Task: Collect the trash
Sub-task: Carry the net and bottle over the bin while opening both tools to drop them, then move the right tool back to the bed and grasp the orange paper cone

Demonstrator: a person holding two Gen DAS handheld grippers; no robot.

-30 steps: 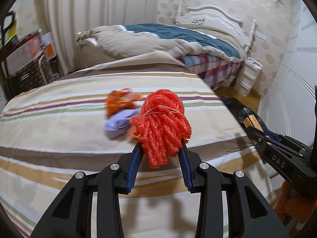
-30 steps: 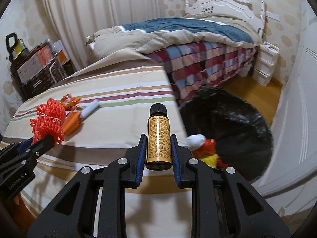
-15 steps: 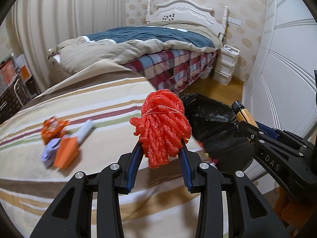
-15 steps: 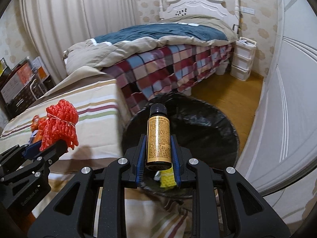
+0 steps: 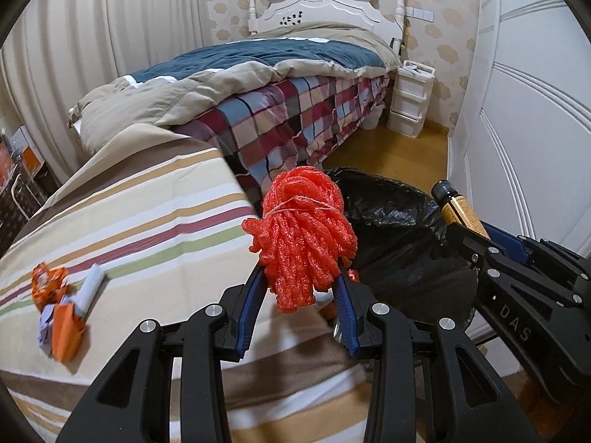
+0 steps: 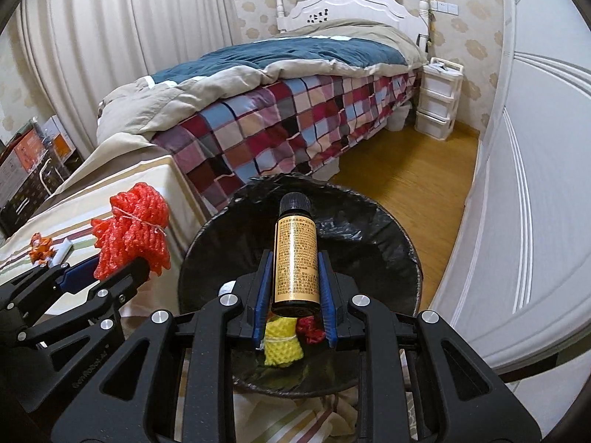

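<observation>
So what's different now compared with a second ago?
Both grippers swung right, from the striped bed to the black bin. The right gripper now holds its bottle over it. The left gripper still holds the red foam net; nothing was released.

White-headboard bed, wooden floor

Red foam net, black bin liner (checked bedspread behind).

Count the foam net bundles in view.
3: a red foam net bundle in the left tool; a yellow and a smaller red one in the black-lined bin. More may be hidden.
</observation>
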